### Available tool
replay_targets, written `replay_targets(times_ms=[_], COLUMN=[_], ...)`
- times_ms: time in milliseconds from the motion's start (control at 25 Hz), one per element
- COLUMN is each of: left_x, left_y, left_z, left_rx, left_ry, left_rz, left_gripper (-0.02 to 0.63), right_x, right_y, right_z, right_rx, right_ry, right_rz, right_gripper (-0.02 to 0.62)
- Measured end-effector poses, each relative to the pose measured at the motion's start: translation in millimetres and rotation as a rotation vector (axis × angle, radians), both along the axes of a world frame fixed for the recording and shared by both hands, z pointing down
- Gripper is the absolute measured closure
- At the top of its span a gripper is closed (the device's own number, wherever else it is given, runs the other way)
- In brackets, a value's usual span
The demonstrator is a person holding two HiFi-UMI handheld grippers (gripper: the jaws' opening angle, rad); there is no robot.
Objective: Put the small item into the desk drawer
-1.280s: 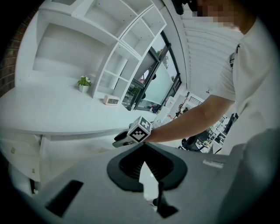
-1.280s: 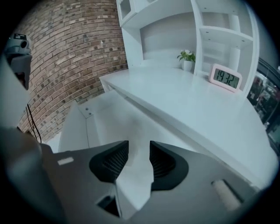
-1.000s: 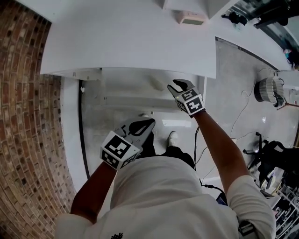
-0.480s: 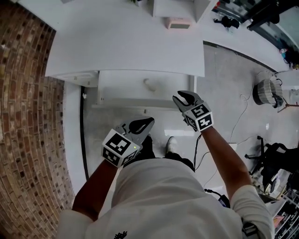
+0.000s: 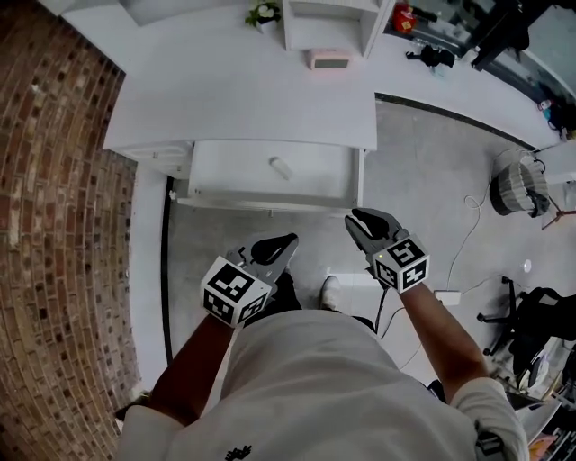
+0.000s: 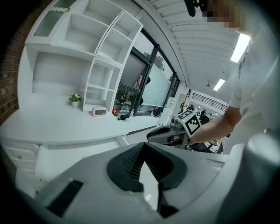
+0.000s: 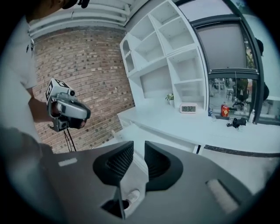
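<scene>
The white desk [image 5: 234, 99] has its drawer [image 5: 225, 171] pulled out. A small pale item [image 5: 280, 167] lies on the drawer floor. Both grippers hang in front of the drawer, over the floor and apart from it. My left gripper [image 5: 286, 241] is shut, its pads meeting at the tips with nothing between them [image 6: 143, 146]. My right gripper [image 5: 355, 218] is open by a narrow gap and empty [image 7: 139, 148]; its jaws have just been closing. Each gripper view shows the other gripper held in the air.
A brick wall [image 5: 54, 225] runs along the left. A pink clock [image 5: 326, 59], a small plant [image 5: 264, 13] and a shelf unit [image 5: 328, 22] stand at the desk's back. A basket [image 5: 517, 180], cables and a chair [image 5: 531, 315] are on the floor at right.
Both grippers have drawn back from the drawer toward the person, the right one the farther. The right jaws have narrowed. The open drawer and the item now show in full.
</scene>
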State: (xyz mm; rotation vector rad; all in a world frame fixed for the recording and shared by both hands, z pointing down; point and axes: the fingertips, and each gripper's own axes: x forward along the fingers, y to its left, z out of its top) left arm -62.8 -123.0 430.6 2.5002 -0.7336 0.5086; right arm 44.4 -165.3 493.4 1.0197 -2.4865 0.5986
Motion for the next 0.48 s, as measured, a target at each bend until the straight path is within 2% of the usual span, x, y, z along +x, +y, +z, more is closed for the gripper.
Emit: replay_targets(times_ms=[160,480], left_x=[17,37], left_y=[18,52], left_z=[-8,-14], left_rx=[0.016,0.03], left_ry=[-0.008,-0.013], left_rz=[-0.02,-0.068], left_gripper=[0.6,0.6], right_x=[19,34], right_y=[28,78], right_z=[-22,-55], right_rx=[0.02,0.067], right_ry=[-0.038,-0.059], right_rz=[-0.014,-0.105], right_gripper=[0.524,0.568])
